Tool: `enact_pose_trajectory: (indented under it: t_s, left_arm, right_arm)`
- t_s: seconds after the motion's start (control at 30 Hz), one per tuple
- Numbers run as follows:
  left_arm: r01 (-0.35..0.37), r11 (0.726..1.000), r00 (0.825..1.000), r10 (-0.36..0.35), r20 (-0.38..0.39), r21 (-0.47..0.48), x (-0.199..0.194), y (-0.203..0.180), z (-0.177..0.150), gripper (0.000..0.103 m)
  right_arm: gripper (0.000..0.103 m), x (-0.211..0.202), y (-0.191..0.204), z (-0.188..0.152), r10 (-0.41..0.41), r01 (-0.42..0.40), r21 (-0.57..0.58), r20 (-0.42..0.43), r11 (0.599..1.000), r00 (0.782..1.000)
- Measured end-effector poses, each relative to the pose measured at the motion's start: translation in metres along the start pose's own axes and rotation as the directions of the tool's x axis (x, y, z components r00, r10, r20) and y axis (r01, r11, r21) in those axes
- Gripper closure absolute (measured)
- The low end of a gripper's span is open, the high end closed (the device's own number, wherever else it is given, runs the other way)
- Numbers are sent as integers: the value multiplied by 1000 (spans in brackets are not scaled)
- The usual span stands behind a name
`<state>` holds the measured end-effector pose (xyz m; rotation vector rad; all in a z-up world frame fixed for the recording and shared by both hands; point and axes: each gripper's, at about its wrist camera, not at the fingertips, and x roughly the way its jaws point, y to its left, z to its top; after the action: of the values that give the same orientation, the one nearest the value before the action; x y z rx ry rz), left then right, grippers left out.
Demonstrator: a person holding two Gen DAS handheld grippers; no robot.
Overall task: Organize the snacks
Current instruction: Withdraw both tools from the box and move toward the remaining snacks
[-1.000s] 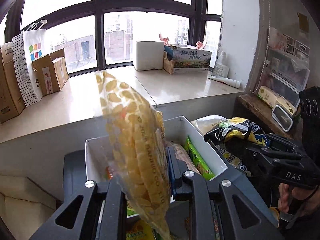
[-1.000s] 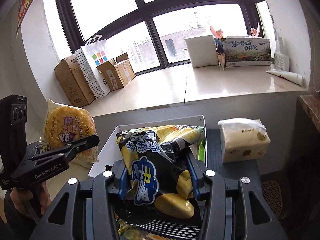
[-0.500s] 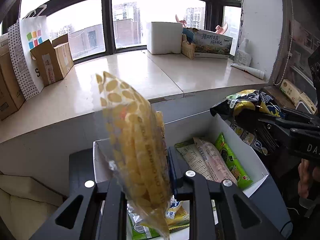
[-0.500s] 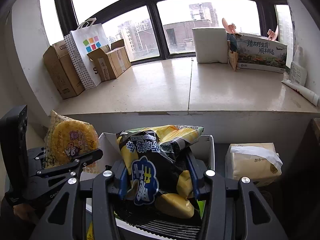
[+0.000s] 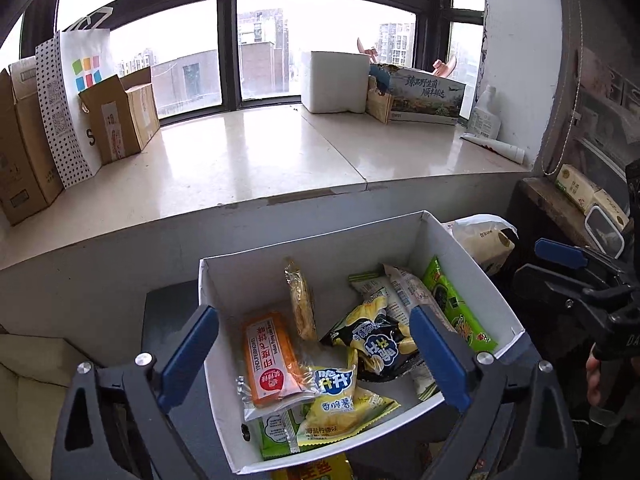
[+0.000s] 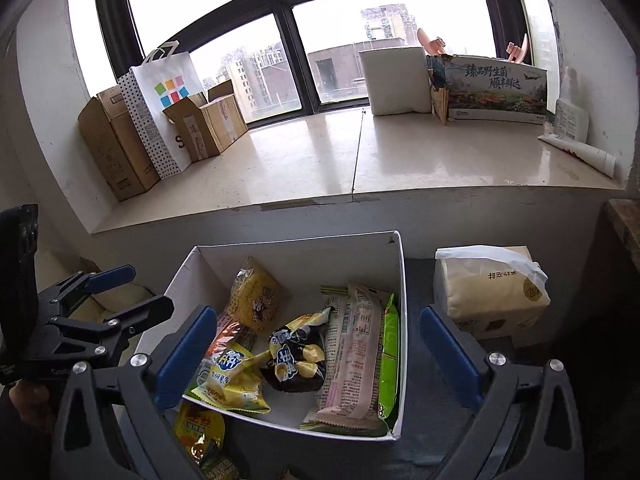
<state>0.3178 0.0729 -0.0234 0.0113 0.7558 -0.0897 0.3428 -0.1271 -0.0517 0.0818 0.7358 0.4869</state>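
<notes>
left claw (image 5: pixel 312 356) released corn-snack bag (image 5: pixel 302 306) | right claw (image 6: pixel 316 356) released black chip bag (image 6: pixel 294 360) | both now in white box (image 5: pixel 224 280)

The white box (image 5: pixel 224 288) is open at the top. Free floor inside lies at its rear left corner, behind the orange packet (image 5: pixel 268 356), and in a strip near the front wall (image 6: pixel 288 408). The black chip bag (image 5: pixel 372 348), upright cracker pack (image 5: pixel 302 300), pink-white packet (image 6: pixel 352 352) and green packet (image 5: pixel 456 308) block the rest. The tissue pack (image 6: pixel 488 288) stands just beside the right wall. The window ledge (image 6: pixel 312 160) rises behind the box.
</notes>
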Motion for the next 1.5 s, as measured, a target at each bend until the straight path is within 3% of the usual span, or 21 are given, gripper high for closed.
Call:
enact_pose_trajectory:
  t_s: [0.3,0.47,0.63,0.93,1.17,1.5]
  left_arm:
    - [-3,999,997,0,80,45,-72,-28,-39,1]
    - [-59,997,987,52,155,41,-118,-41,-60,0]
    - [-61,998,985,59,161,8,-146,-50,-83,0]
    - [-70,997,992,74,106,-41,-158,-59,-124,0]
    - [-53,997,997,57,53,-64,-155,-53,-147,0]
    - [-48,996,998,52,46,-80,-159,-39,-161,0]
  right_arm:
    - [0,-73,11,-56,103,-101,-43,66,994,992]
    - [0,-105,12,-84,132,-127,-58,96,990,987]
    - [0,-123,10,-107,163,-158,-53,97,986,982]
    - [0,-135,6,-149,181,-180,-26,60,983,982]
    - [0,-144,-2,-178,139,-139,-19,35,990,990]
    - [0,-144,-11,-206,84,-84,4,-27,996,996]
